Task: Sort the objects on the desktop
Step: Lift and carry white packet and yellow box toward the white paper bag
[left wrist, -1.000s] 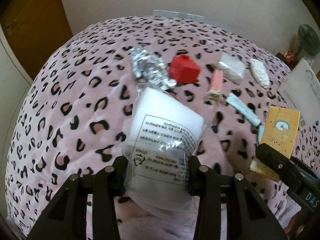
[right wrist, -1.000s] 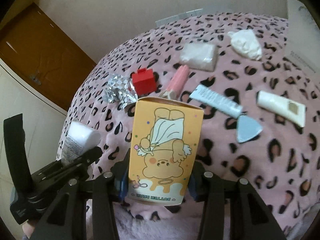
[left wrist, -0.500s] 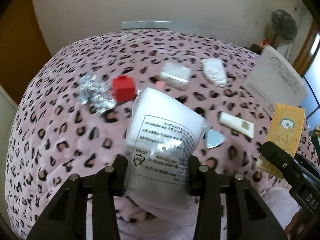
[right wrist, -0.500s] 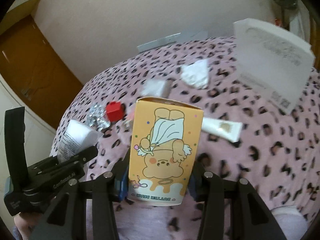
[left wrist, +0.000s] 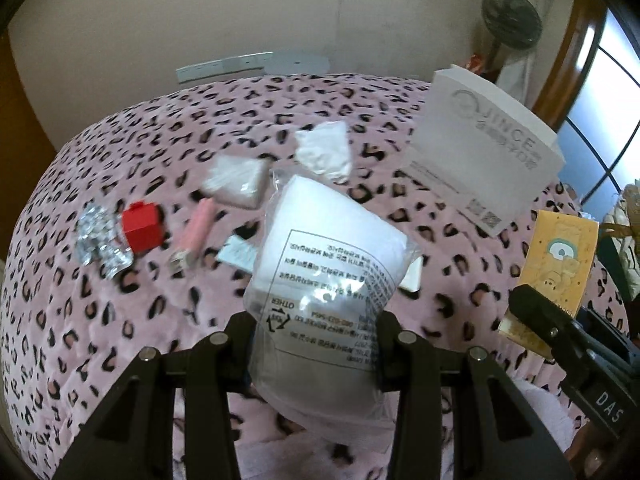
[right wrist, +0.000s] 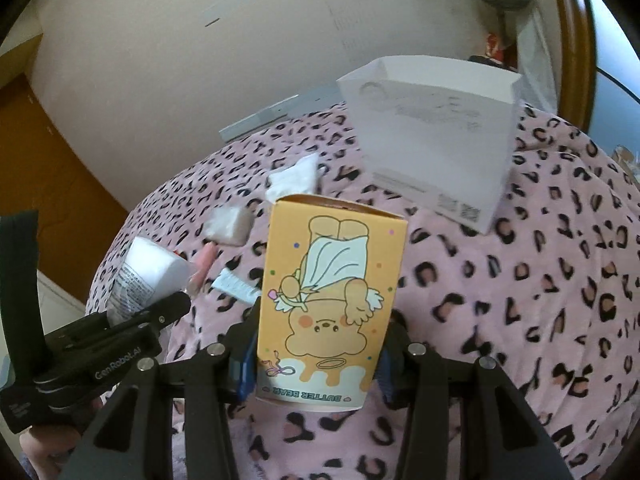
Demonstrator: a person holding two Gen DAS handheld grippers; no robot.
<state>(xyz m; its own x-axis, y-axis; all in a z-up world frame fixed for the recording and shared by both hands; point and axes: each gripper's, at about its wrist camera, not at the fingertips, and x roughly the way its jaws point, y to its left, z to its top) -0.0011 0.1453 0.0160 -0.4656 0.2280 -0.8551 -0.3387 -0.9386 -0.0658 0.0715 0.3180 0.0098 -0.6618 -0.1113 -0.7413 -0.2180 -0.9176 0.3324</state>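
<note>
My left gripper [left wrist: 316, 332] is shut on a clear plastic pack of white pads [left wrist: 324, 272] with printed text, held above the leopard-print blanket [left wrist: 120, 320]. My right gripper [right wrist: 318, 344] is shut on a yellow Butter Bear box [right wrist: 332, 300], held upside down. That box shows at the right of the left wrist view [left wrist: 556, 264]. The pad pack shows at the left of the right wrist view [right wrist: 148, 276]. An open white paper bag [right wrist: 436, 148] stands ahead of the right gripper and also shows at the right in the left wrist view [left wrist: 484, 152].
On the blanket lie a red box [left wrist: 142, 226], crumpled foil [left wrist: 98, 240], a pink tube [left wrist: 196, 232], a pale blue tube [left wrist: 238, 254], and two white packets [left wrist: 238, 182] [left wrist: 326, 150]. A fan [left wrist: 512, 12] stands by the far wall.
Both grippers have swung to the right with their loads. The white paper bag now sits nearer and more central in both views; the red box and foil have slid left.
</note>
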